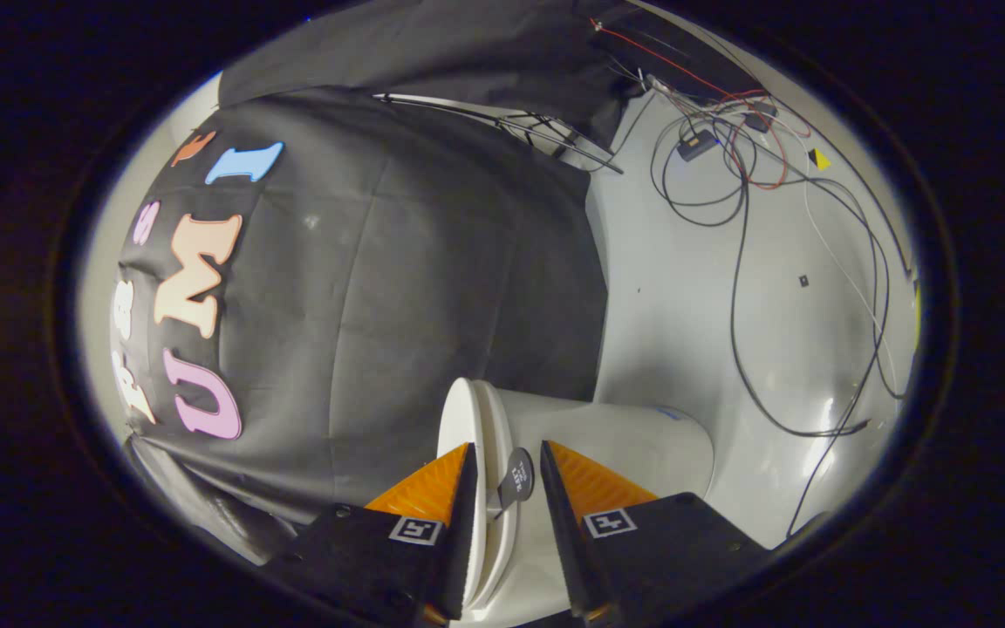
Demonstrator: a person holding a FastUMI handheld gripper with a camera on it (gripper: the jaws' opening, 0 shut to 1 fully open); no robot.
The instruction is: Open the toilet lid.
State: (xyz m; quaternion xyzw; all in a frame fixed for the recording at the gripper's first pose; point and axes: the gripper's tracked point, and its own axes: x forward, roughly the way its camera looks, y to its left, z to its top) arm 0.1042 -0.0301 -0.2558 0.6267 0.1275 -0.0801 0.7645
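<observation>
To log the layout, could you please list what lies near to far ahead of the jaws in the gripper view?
Open gripper → dark tab between the jaws → toilet lid → black cloth wall.

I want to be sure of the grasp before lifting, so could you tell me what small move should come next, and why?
Probably close the gripper on the small dark tab at the toilet lid's edge. The tab sits between the open fingers, neither visibly pressing it, and the lid lies against the seat, so nothing can be lifted yet.

Loose cables on a pale floor

Thin black, red and white cables lie tangled across the glossy white floor, near a small black box and a yellow triangular tag.
</observation>
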